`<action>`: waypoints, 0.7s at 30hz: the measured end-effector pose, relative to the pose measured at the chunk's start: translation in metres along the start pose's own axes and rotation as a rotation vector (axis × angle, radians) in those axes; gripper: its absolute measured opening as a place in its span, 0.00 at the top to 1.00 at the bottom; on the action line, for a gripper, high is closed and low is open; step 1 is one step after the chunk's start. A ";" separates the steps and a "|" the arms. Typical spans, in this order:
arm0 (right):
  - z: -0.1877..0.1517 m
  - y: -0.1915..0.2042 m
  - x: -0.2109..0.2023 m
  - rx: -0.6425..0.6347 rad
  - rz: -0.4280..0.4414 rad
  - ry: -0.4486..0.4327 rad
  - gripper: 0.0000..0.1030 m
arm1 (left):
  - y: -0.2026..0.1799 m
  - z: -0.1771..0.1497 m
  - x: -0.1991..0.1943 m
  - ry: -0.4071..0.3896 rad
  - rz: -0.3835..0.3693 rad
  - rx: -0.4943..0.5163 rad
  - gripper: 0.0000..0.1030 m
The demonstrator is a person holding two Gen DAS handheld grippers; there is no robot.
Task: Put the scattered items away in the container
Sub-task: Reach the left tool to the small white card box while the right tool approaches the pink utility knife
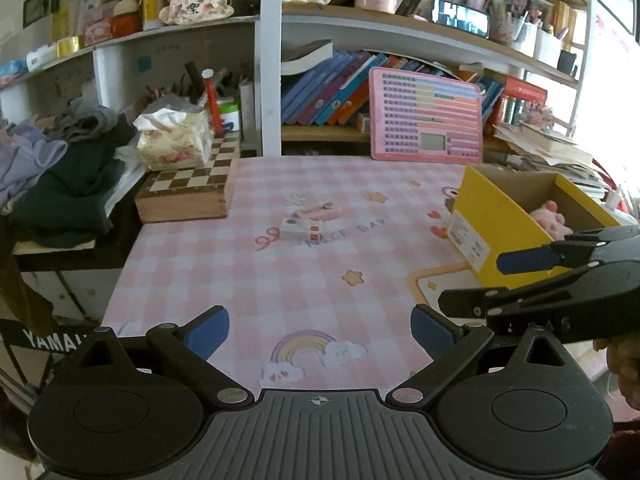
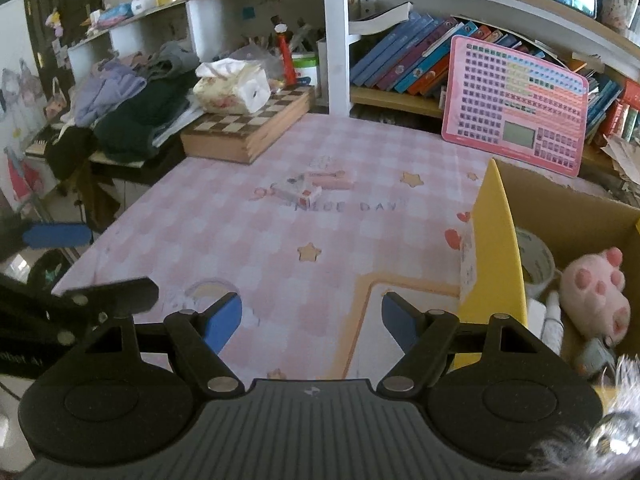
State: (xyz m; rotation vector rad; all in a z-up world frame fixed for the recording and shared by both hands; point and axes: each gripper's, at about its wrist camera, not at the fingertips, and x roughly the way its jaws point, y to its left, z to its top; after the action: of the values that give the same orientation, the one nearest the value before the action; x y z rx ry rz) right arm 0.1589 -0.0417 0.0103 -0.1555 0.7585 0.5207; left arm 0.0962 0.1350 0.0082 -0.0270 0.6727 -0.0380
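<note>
In the left wrist view your left tongs [image 1: 320, 330] hang released over the pink checked tabletop [image 1: 248, 280], the blue pads wide apart with nothing between them. Well ahead of them, near the middle of the mat, lie the scattered items: a small white box [image 1: 301, 229] and, just behind it and touching or nearly so, a pink item [image 1: 320, 212] whose form is too blurred to tell. The yellow cardboard box [image 1: 486, 216] stands at the right, open at the top, with a pink plush [image 1: 550, 220] inside. Your right tongs [image 1: 516, 276] reach in from the right edge in front of that box, fingers apart and empty.

In the right wrist view your right tongs [image 2: 312, 322] are likewise released over the tabletop, just left of the yellow box wall [image 2: 494, 248]. Inside the box you see a plush paw [image 2: 596, 292] and a tape roll [image 2: 536, 260]. The white box [image 2: 300, 192] and the pink item [image 2: 330, 180] lie far ahead. A chessboard case [image 2: 252, 128] carries a tissue pack [image 2: 232, 86] at the back left.
</note>
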 end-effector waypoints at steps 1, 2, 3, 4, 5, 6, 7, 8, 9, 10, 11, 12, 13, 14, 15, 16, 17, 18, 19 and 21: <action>0.004 -0.002 0.004 0.003 0.001 0.001 0.26 | 0.001 0.002 0.004 0.001 0.003 -0.001 0.04; 0.009 -0.004 0.007 0.007 0.002 0.003 0.26 | 0.002 0.003 0.008 0.003 0.004 -0.002 0.04; 0.014 -0.006 0.011 0.011 0.004 0.006 0.26 | 0.003 0.005 0.012 0.008 0.006 -0.004 0.04; 0.019 -0.009 0.015 0.017 0.006 0.010 0.26 | 0.004 0.007 0.016 0.011 0.007 -0.006 0.04; 0.023 -0.011 0.019 0.027 0.011 0.013 0.26 | 0.005 0.008 0.020 0.015 0.008 -0.008 0.04; 0.028 -0.012 0.023 0.034 0.017 0.016 0.26 | 0.006 0.010 0.024 0.018 0.010 -0.010 0.04; 0.032 -0.014 0.027 0.040 0.023 0.019 0.26 | 0.006 0.011 0.028 0.021 0.011 -0.012 0.04; 0.037 -0.015 0.032 0.046 0.028 0.022 0.26 | 0.007 0.013 0.033 0.023 0.012 -0.012 0.04; 0.042 -0.017 0.036 0.052 0.035 0.026 0.26 | 0.007 0.015 0.037 0.026 0.014 -0.012 0.04; 0.047 -0.018 0.041 0.056 0.042 0.030 0.26 | 0.008 0.017 0.042 0.028 0.017 -0.011 0.04; 0.052 -0.018 0.046 0.058 0.050 0.036 0.26 | 0.008 0.019 0.046 0.030 0.019 -0.010 0.04; 0.057 -0.019 0.051 0.058 0.056 0.040 0.26 | 0.009 0.020 0.051 0.032 0.020 -0.009 0.04; 0.063 -0.020 0.056 0.055 0.062 0.044 0.26 | 0.010 0.023 0.056 0.034 0.022 -0.008 0.04; 0.068 -0.020 0.061 0.051 0.067 0.048 0.26 | 0.010 0.025 0.062 0.035 0.023 -0.008 0.04; 0.074 -0.020 0.066 0.046 0.070 0.051 0.26 | 0.011 0.027 0.066 0.036 0.024 -0.009 0.04; 0.079 -0.021 0.071 0.042 0.073 0.054 0.26 | 0.011 0.029 0.071 0.036 0.024 -0.010 0.04; 0.085 -0.022 0.076 0.039 0.077 0.059 0.26 | 0.012 0.032 0.077 0.037 0.024 -0.011 0.04; 0.090 -0.023 0.081 0.034 0.080 0.062 0.26 | 0.012 0.033 0.081 0.037 0.025 -0.013 0.04; 0.094 -0.024 0.085 0.025 0.079 0.062 0.26 | 0.012 0.035 0.086 0.037 0.027 -0.014 0.04; 0.102 -0.025 0.096 -0.005 0.075 0.066 0.26 | 0.013 0.039 0.097 0.041 0.027 -0.016 0.04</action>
State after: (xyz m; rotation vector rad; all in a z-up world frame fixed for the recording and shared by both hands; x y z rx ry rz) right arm 0.2923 0.0070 0.0165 -0.1496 0.8303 0.5908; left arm 0.1965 0.1443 -0.0217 -0.0330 0.7139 -0.0071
